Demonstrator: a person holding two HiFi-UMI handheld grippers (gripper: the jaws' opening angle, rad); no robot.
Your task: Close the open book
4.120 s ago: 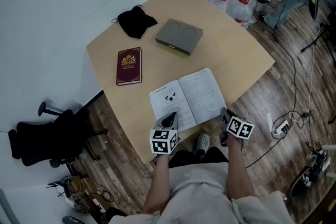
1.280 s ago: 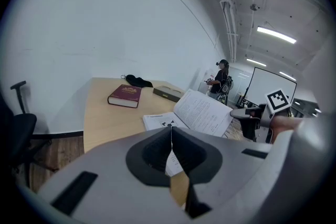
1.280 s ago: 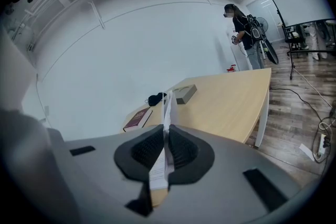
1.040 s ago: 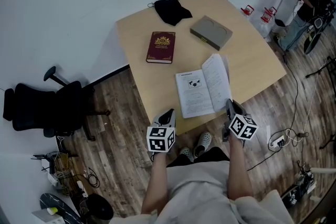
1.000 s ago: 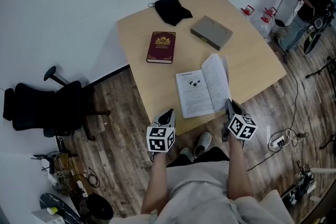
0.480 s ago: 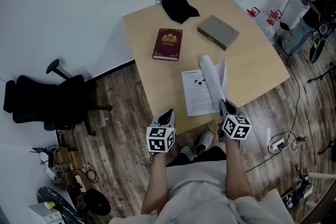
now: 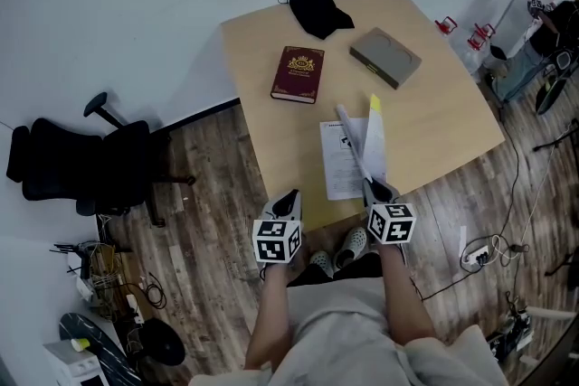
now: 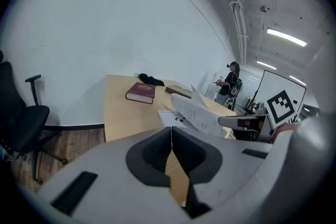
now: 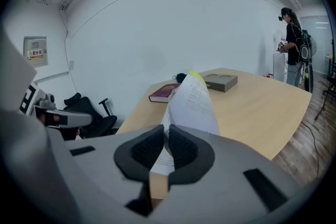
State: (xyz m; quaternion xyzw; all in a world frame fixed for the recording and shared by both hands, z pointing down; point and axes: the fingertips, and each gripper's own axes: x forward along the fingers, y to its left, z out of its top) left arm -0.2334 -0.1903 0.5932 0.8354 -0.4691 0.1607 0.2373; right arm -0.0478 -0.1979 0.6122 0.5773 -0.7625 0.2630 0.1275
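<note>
tan counter [image 7: 434, 122], open book [image 7: 339, 160] halfway shut
right hand-held gripper [image 7: 375, 187] pinches its raised pages at the counter's 6 o'clock edge; left hand-held gripper [image 7: 289, 197] pressed together, empty. Office chair [image 7: 81, 172] at 9 o'clock.

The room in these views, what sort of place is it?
Probably an office or lab workroom: a light wooden table, a black office chair on wood flooring, and strip lights under a ceiling with exposed pipes.
</note>
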